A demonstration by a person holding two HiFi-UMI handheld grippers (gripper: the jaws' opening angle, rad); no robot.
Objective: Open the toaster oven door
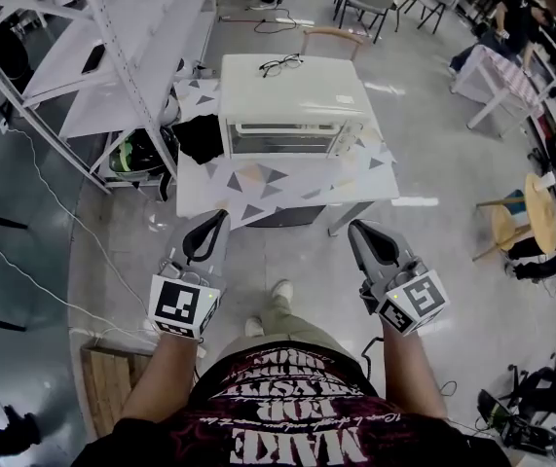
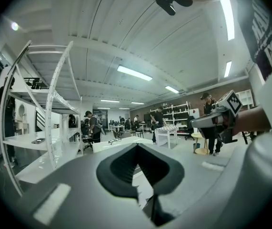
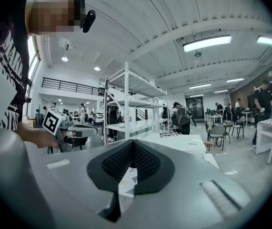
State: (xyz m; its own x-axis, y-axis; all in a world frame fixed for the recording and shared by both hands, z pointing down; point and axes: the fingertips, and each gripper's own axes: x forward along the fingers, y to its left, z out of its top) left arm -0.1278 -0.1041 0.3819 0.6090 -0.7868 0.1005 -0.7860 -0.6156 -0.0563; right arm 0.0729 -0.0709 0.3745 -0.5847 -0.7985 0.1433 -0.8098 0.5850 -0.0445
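You held the left gripper [image 1: 221,220] and right gripper [image 1: 357,230] low and near your body, each with its jaws pressed together on nothing. That was likely because the toaster oven [image 1: 292,115], door closed, sat well beyond reach on the far table [image 1: 258,188].

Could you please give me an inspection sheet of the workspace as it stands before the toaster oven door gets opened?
Surface: small table with a triangle-patterned cover.
Job's things: toaster oven stands on the table, its door shut.
Clutter: glasses lie on the oven's top; a black bundle sits beside the oven, toward the head view's left.
Grippers: left gripper and right gripper are both shut, empty and held short of the table.
Cables: thin cables trail over the floor at the left.
Surroundings: white shelving rack at the left, a chair behind the table, people farther off.
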